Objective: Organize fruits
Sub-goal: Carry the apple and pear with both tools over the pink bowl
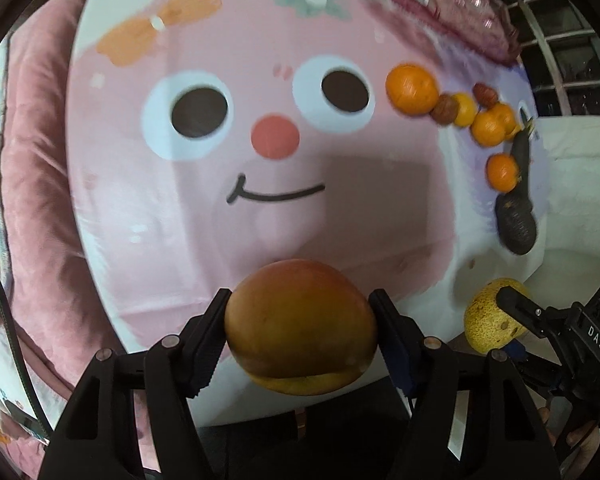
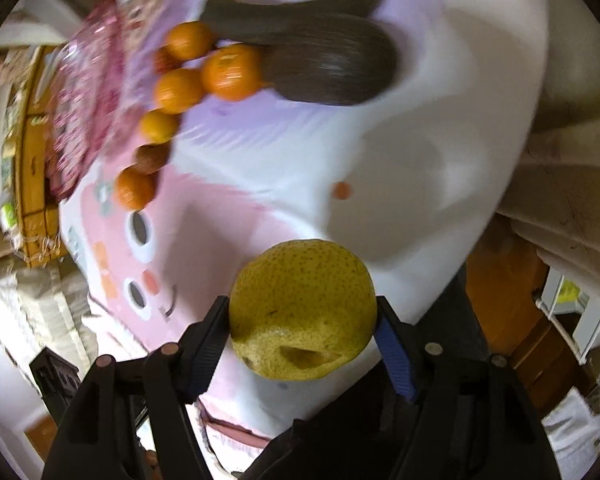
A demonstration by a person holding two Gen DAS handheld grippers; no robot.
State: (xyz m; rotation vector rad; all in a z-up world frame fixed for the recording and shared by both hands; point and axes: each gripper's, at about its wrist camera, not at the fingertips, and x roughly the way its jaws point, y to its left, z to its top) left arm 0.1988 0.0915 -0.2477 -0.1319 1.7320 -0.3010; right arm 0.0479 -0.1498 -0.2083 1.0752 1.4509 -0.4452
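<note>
Here the left tool (image 1: 300, 328) pinches a red-and-yellow apple (image 1: 300, 326), one pad pressed on each side of it, and the fruit hangs clear above a pink cartoon-face sheet (image 1: 220, 220) spread over what looks like a bed. The right tool (image 2: 302, 326) clamps a speckled yellow pear (image 2: 302, 308) in the same way, with blue-edged pads on both flanks; in the left wrist view that pear (image 1: 488, 320) shows low on the right, one dark finger across it.

Farther out on the sheet a curved row of oranges (image 1: 412, 89) lies, with small reddish-brown fruits (image 1: 445, 109) tucked among them. Two long dark fruits (image 2: 324, 68) lie side by side just beside the oranges (image 2: 232, 72), touching the nearest one. A pink sequined cloth (image 2: 84, 92) lies bunched at the sheet's far edge, near the row.
</note>
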